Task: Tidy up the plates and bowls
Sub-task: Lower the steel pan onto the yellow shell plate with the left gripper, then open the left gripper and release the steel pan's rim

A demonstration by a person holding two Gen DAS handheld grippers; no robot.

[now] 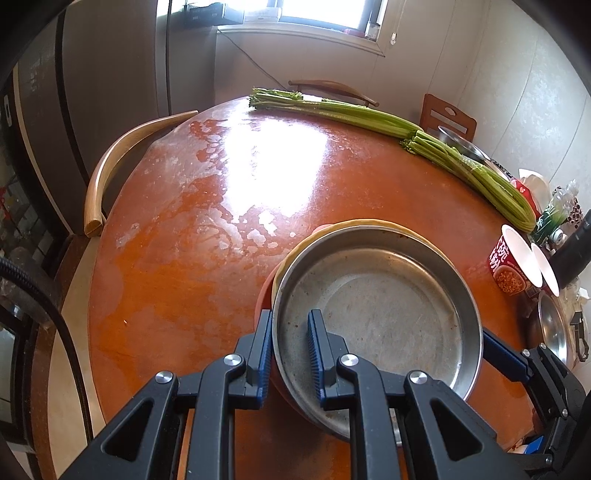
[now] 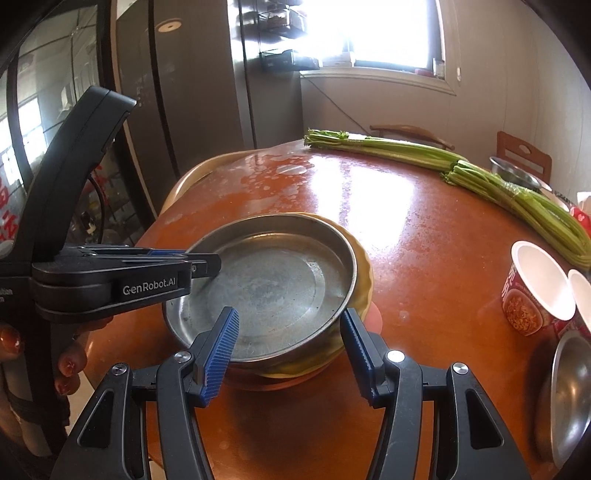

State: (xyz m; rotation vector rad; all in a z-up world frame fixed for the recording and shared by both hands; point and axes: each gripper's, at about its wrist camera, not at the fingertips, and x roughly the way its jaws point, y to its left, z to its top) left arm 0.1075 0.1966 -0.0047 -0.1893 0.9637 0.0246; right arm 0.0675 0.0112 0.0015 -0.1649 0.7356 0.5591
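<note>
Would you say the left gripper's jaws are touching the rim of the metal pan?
Touching. In the left wrist view, the left gripper straddles the rim of the metal pan, both jaws pressed against it.

Two bundles of celery [image 2: 509, 184] lie end to end along the far edge of the round orange table [image 2: 424, 258], ahead and to the right. Two open instant-noodle cups [image 2: 535, 291] stand closer on the right. Beyond the table a window [image 2: 380, 33] glares, with wooden chairs [image 1: 110, 173] around.
</note>
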